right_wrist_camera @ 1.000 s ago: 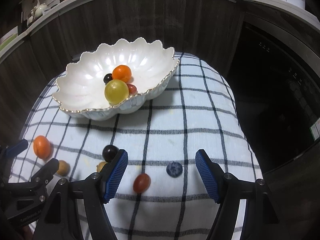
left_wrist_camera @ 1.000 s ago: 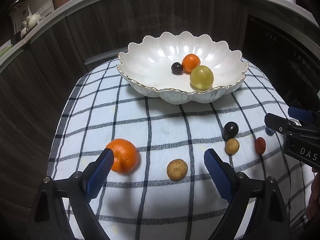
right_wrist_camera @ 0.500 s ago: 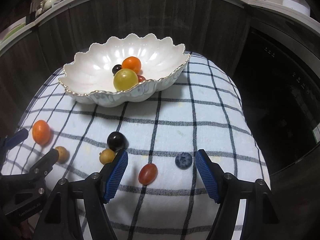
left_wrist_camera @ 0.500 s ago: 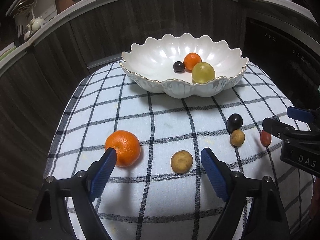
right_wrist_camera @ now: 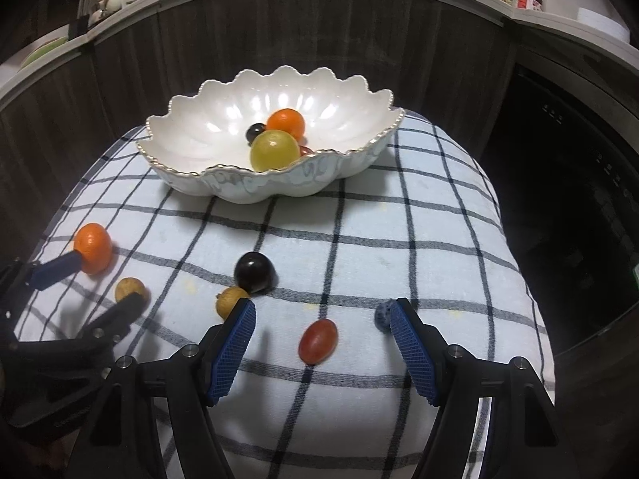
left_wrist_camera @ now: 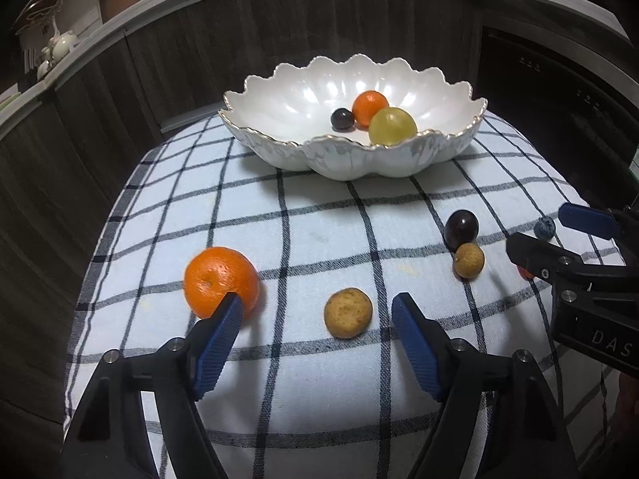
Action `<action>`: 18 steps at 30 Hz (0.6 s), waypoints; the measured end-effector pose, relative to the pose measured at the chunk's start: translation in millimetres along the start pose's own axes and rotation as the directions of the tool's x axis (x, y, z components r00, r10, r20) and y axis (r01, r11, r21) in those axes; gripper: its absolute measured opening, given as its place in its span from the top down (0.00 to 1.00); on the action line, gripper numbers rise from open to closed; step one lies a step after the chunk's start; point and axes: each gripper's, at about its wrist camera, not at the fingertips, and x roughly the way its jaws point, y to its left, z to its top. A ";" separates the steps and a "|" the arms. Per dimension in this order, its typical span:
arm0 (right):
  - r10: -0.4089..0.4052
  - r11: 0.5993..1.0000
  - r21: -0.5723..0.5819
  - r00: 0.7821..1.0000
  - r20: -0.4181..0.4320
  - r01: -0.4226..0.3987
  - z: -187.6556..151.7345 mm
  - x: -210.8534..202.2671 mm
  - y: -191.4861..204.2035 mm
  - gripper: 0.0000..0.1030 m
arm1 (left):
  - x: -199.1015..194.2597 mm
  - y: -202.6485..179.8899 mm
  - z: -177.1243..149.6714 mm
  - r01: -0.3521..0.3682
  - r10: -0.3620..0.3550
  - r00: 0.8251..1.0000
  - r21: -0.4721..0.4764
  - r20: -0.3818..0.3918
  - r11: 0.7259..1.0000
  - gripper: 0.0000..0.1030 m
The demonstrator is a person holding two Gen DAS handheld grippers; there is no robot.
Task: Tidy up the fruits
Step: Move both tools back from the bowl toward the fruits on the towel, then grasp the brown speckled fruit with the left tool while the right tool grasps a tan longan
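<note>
Already four fruits sit in the scalloped white bowl (left_wrist_camera: 279, 147): a small orange (left_wrist_camera: 369, 105), a yellow-green grape (left_wrist_camera: 392, 125), a dark grape (left_wrist_camera: 342, 118) and, glimpsed in the right wrist view, something red tucked behind the yellow-green one. They are heaped toward one side, and we take it the bowl is where every fruit belongs.

Outside it, on the checked cloth (left_wrist_camera: 311, 207) that covers the bench, six fruits wait. Nearest our left claw (left_wrist_camera: 315, 319) lies a tan, rough-skinned round fruit (left_wrist_camera: 348, 313), framed between the blue pads but untouched. We are narrowing this claw's jaws, presumably to fit so small a fruit, and its left pad crosses in front of the large mandarin (left_wrist_camera: 221, 279) just beside; we cannot tell whether it touches.

Further right a dark plum-coloured fruit (right_wrist_camera: 254, 271) rests against a second tan fruit (right_wrist_camera: 231, 296). Our right claw (right_wrist_camera: 323, 319) hangs released over a red grape (right_wrist_camera: 318, 340), which lies between the pads with cloth showing on both sides. A blueberry (right_wrist_camera: 382, 315) sits just at the right pad, half hidden by it, so we judge that a closing stroke may nudge it.

With each claw lined up on its own small fruit, we seem to work both sides at once. Well beyond the bench, dark wooden cabinet fronts (left_wrist_camera: 279, 40) curve round under a pale counter.
</note>
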 end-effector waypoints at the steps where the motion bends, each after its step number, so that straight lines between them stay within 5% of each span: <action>1: 0.007 1.000 -0.005 1.000 0.003 -0.007 0.4 -0.3 1.6 0.31 | 0.6 -1.0 -0.7 0.002 -0.002 1.000 0.003 -0.003 1.000 0.29; 18: 0.107 0.993 -0.051 0.994 -0.031 -0.108 4.4 17.2 30.6 0.37 | 12.4 -0.4 -7.6 0.034 -0.034 0.999 -0.006 -0.025 0.999 0.43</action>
